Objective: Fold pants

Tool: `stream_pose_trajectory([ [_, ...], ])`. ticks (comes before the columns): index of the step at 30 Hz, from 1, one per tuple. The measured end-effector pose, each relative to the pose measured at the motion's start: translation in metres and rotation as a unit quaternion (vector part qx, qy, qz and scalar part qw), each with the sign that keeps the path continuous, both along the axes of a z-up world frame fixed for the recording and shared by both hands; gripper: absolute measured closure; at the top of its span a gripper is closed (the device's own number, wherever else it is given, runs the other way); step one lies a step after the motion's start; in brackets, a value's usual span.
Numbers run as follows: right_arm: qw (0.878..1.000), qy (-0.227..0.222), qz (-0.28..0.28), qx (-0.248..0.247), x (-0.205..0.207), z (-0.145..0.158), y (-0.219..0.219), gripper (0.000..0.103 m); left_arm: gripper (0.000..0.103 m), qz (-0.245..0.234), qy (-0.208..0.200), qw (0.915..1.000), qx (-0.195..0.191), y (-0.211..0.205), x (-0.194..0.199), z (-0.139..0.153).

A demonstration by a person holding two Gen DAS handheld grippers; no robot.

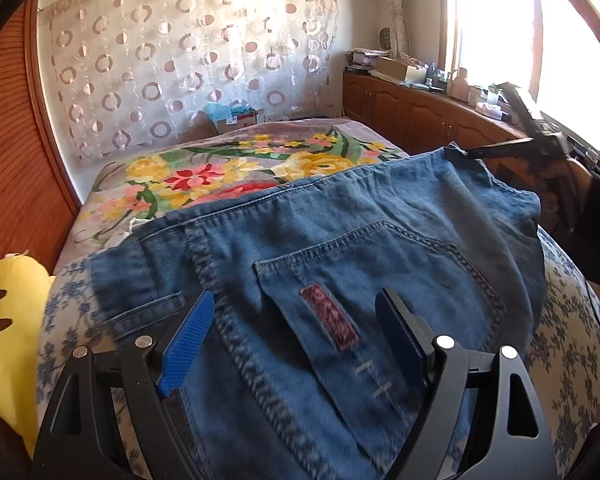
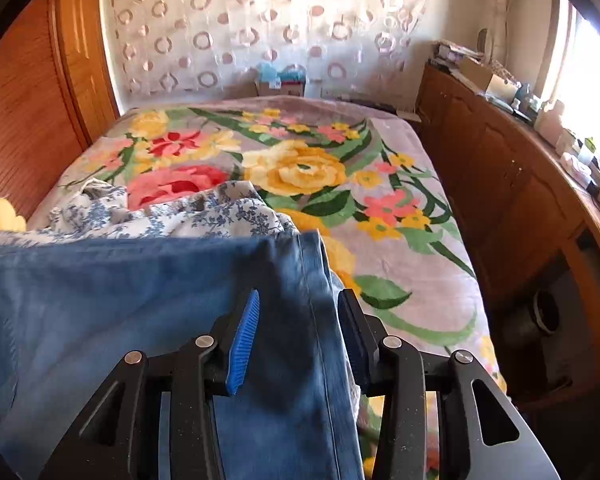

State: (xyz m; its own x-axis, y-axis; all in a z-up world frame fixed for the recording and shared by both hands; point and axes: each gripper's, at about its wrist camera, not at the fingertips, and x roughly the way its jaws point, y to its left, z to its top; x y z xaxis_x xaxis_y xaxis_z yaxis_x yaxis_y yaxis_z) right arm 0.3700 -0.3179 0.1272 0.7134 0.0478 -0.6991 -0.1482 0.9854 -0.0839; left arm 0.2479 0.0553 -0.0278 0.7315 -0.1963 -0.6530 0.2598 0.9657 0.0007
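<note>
Blue jeans (image 1: 340, 240) lie spread across the bed, back pocket (image 1: 380, 280) with a red label facing up. My left gripper (image 1: 296, 320) hovers over that pocket with its jaws wide apart and nothing pinched. The right edge of the jeans (image 2: 292, 300) runs between the fingers of my right gripper (image 2: 298, 320). The ribbed face of its left blue pad (image 2: 244, 340) shows free of the cloth, so the jaws stand apart around the denim. In the left wrist view, a black finger (image 1: 496, 148) of the right gripper reaches the far right corner of the jeans, a person's hand behind it.
A flowered blanket (image 2: 320, 168) covers the far half of the bed. A white sheet with blue flowers (image 2: 160, 216) lies bunched under the jeans. A yellow plush toy (image 1: 8, 320) sits at the left edge. A cluttered wooden cabinet (image 2: 500, 200) lines the right side.
</note>
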Motion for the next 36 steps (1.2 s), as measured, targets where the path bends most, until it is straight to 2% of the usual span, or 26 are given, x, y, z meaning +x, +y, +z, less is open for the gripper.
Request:
stream_pose_trajectory([
  [10,0.997,-0.008,0.060,0.038,-0.113,-0.006,-0.005,0.059,0.019,0.035,0.008,0.9993,-0.001,0.026,-0.048,0.002],
  [16,0.995,-0.006,0.082,0.060,-0.158,-0.020,-0.001,0.053,0.019,0.071,0.025,0.9972,-0.004,0.053,-0.076,-0.015],
  [21,0.995,0.002,0.078,0.054,-0.178,-0.036,-0.009,0.052,0.021,0.094,0.045,0.9945,-0.009,0.072,-0.087,-0.030],
  [28,0.997,0.011,0.036,0.067,-0.172,-0.041,-0.029,0.051,0.043,0.078,0.063,0.9940,-0.044,0.072,-0.082,-0.043],
  [32,0.997,0.011,0.015,0.078,-0.163,-0.043,-0.043,0.051,0.063,0.065,0.064,0.9938,-0.063,0.071,-0.080,-0.045],
  [36,0.994,0.010,-0.001,0.109,-0.153,-0.047,-0.047,0.051,0.079,0.058,0.053,0.9960,-0.043,0.061,-0.083,-0.038],
])
